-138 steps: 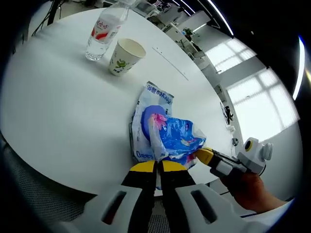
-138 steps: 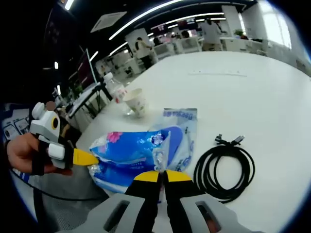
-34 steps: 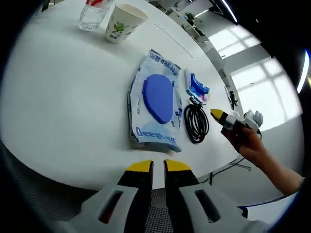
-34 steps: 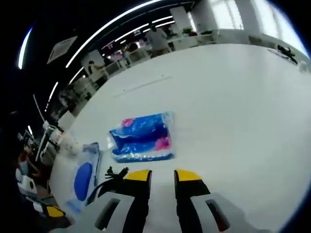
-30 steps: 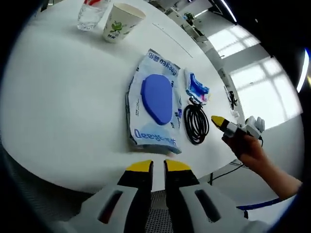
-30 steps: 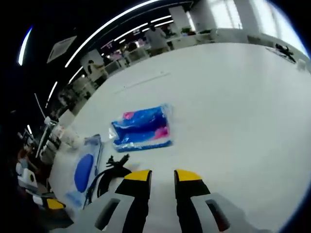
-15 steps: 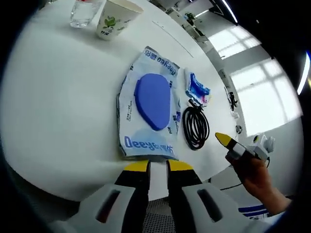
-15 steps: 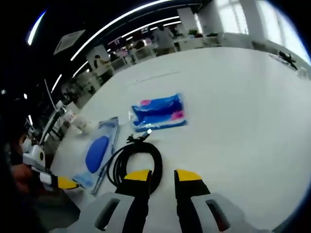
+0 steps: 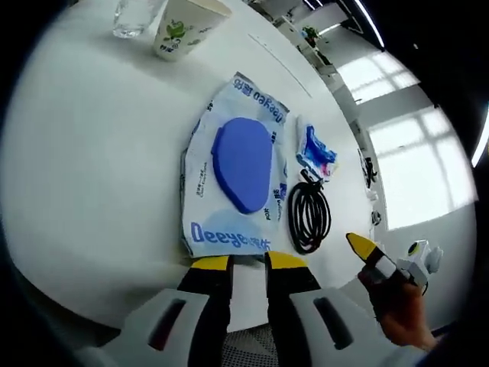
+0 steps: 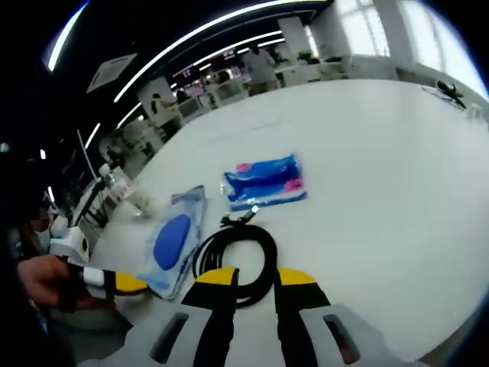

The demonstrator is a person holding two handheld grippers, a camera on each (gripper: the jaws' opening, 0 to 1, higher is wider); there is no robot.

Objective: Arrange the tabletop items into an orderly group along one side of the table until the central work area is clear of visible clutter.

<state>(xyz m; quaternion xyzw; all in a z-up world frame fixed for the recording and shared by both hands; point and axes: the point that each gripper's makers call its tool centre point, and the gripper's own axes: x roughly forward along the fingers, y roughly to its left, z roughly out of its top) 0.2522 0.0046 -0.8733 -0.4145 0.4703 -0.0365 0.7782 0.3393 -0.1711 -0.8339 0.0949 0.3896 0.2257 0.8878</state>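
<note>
1. The wipes pack (image 9: pixel 235 182) lies flat in the middle of the left gripper view, just above my left hand-held gripper (image 9: pixel 248 262). Its long axis runs up the frame, printed end nearest my jaws and far end towards the paper cup (image 9: pixel 186 24) at the top.

2. Right of it in that view lies the coiled black cable (image 9: pixel 309 216), just beside the pack, with the small blue packet (image 9: pixel 315 148) above the coil. In the right gripper view the same row reads across: pack (image 10: pixel 175 243) at left, cable (image 10: pixel 236 261) at centre, packet (image 10: pixel 265 182) above it, lying crossways.

3. My left hand-held gripper has its jaws a little apart and empty, at the pack's near edge. My right hand-held gripper (image 10: pixel 256 276) is also apart and empty, just below the cable.

4. The water bottle (image 9: pixel 137 15) stands beside the cup at the top of the left gripper view, well apart from the other three.

5. I think the pack sits near the white worktop's (image 9: pixel 92 153) edge, so a clumsy nudge could push it off.

6. The cable coil could spring loose if I pinch a single loop.
</note>
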